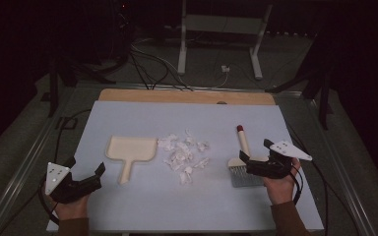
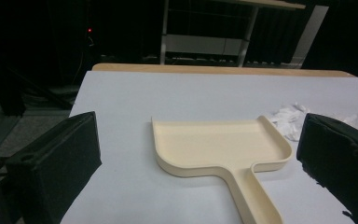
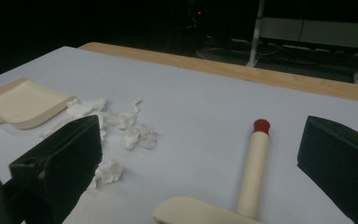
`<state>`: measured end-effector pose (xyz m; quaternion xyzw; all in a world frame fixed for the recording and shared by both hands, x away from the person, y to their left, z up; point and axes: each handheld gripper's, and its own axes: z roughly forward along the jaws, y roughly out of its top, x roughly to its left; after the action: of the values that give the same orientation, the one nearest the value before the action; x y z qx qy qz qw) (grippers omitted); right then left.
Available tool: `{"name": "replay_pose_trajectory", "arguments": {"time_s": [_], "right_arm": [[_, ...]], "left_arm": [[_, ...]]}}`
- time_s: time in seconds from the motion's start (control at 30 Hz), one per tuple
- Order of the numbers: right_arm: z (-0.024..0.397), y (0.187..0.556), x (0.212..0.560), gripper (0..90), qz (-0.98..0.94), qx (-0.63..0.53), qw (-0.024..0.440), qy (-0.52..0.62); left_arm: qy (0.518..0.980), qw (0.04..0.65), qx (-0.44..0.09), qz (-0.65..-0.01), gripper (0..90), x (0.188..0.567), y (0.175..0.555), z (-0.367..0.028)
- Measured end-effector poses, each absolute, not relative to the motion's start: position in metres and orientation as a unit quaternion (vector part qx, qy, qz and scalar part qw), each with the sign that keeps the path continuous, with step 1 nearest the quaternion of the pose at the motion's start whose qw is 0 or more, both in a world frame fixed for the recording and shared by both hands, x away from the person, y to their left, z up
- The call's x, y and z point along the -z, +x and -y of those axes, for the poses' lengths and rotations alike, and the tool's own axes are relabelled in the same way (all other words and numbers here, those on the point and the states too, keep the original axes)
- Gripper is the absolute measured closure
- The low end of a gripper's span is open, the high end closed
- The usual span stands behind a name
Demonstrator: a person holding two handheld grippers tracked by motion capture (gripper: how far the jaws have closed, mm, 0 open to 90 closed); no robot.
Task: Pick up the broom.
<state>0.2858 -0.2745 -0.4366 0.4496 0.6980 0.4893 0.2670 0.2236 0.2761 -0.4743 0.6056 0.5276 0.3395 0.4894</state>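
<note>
A cream dustpan [image 1: 130,149] [image 2: 219,149] lies flat left of centre, its handle pointing toward the near edge. Scraps of crumpled white paper [image 1: 183,155] [image 3: 121,130] are scattered mid-table. A small brush [image 1: 243,157] with a cream handle [image 3: 254,168], red tip and grey bristles lies to the right. My left gripper [image 1: 100,173] [image 2: 198,158] is open near the front left, a little short of the dustpan handle, holding nothing. My right gripper [image 1: 256,155] [image 3: 200,163] is open over the brush head, its jaws standing either side of the handle without touching it.
The white mat [image 1: 211,123] covers a wooden table whose bare far edge [image 1: 187,96] shows. Metal rails run along both sides. Cables and a white stand [image 1: 221,29] sit on the dark floor beyond.
</note>
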Motion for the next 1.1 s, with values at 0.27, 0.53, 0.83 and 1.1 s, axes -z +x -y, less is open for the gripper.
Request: {"name": "replay_pose_trajectory", "arguments": {"time_s": [0.27,0.53,0.83,1.1], "right_arm": [[0.273,0.296,0.425,0.2,-0.706,-0.473,0.271,0.452],[0.273,0.313,0.414,0.2,-0.699,-0.466,0.27,0.47],[0.272,0.329,0.408,0.2,-0.702,-0.449,0.267,0.484],[0.27,0.341,0.407,0.1,-0.708,-0.435,0.261,0.491]], "left_arm": [[0.603,0.49,-0.34,-0.529,0.4,0.476,0.224,-0.275],[0.606,0.486,-0.342,-0.529,0.4,0.478,0.225,-0.272],[0.607,0.488,-0.336,-0.53,0.4,0.48,0.225,-0.272],[0.607,0.487,-0.337,-0.53,0.4,0.48,0.225,-0.27]]}}
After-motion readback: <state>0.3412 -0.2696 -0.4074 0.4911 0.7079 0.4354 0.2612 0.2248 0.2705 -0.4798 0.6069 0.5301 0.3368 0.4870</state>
